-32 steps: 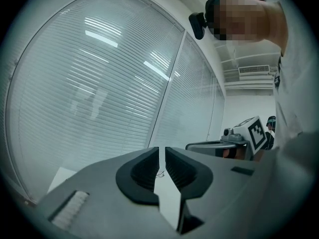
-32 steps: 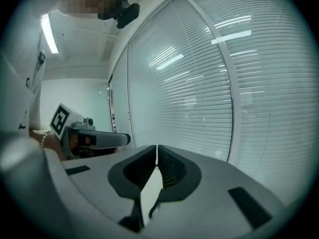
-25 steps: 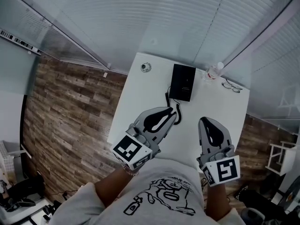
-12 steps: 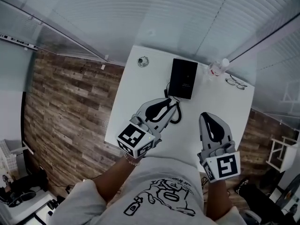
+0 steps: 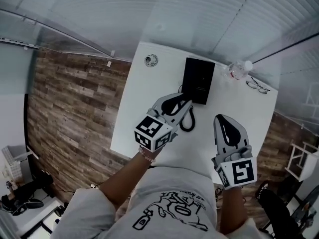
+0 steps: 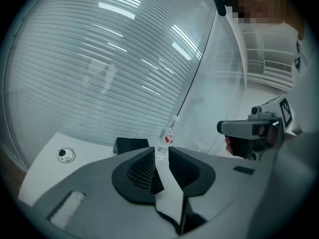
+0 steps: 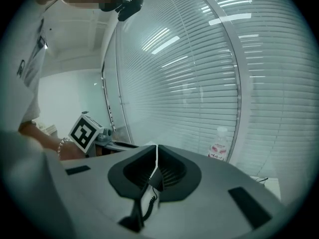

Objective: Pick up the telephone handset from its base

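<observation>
The left gripper (image 5: 183, 100) has just been opening; its jaws stand slightly apart with nothing between them. The phone (image 5: 198, 80) lies on the table (image 5: 149, 91) just beyond its tips and a little to the right; I cannot pick the handset out from the dark body. The cord (image 5: 188, 122) coils just right of this gripper. Further right, the right gripper (image 5: 222, 117) is pressed together and empty, with a bottle (image 5: 238, 69) beyond it.

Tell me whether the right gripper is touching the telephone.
Apart. The head view shows bare white table between the right gripper and the telephone.
</observation>
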A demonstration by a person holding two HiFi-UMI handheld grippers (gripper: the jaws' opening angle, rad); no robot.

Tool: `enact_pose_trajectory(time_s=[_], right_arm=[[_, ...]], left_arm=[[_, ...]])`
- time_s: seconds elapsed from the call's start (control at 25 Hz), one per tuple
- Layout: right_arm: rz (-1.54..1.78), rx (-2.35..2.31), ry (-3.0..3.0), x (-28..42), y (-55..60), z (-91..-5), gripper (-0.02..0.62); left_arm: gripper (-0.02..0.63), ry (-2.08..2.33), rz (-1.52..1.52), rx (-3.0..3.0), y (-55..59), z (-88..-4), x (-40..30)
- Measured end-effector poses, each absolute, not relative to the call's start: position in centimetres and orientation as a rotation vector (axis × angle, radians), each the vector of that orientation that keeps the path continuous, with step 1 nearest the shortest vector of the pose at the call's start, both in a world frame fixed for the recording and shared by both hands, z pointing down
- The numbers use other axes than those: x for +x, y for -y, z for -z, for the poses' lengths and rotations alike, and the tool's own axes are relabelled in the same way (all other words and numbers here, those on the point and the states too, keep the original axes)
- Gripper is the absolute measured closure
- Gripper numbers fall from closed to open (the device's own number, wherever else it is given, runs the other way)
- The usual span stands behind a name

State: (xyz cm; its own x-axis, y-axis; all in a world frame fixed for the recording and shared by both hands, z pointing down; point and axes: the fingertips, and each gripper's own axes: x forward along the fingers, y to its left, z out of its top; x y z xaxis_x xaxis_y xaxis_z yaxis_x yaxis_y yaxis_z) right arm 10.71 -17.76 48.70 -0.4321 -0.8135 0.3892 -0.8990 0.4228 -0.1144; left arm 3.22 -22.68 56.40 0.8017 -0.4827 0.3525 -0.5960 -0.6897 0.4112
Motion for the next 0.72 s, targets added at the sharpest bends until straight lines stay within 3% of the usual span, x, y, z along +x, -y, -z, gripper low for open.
enact_pose_trajectory(time_s=[0.56, 0.72], right_arm=[[-0.524, 1.476, 2.381, 11.5, 20.4, -52.5, 0.584], [-0.542, 1.467, 2.383, 11.4, 20.9, -53.5, 0.584]], left_arm=[[0.526, 0.871, -0.34, 2.365, 27.9, -63.3, 3.1], [0.464, 0.889, -0.344, 2.346, 29.3, -64.9, 3.1]])
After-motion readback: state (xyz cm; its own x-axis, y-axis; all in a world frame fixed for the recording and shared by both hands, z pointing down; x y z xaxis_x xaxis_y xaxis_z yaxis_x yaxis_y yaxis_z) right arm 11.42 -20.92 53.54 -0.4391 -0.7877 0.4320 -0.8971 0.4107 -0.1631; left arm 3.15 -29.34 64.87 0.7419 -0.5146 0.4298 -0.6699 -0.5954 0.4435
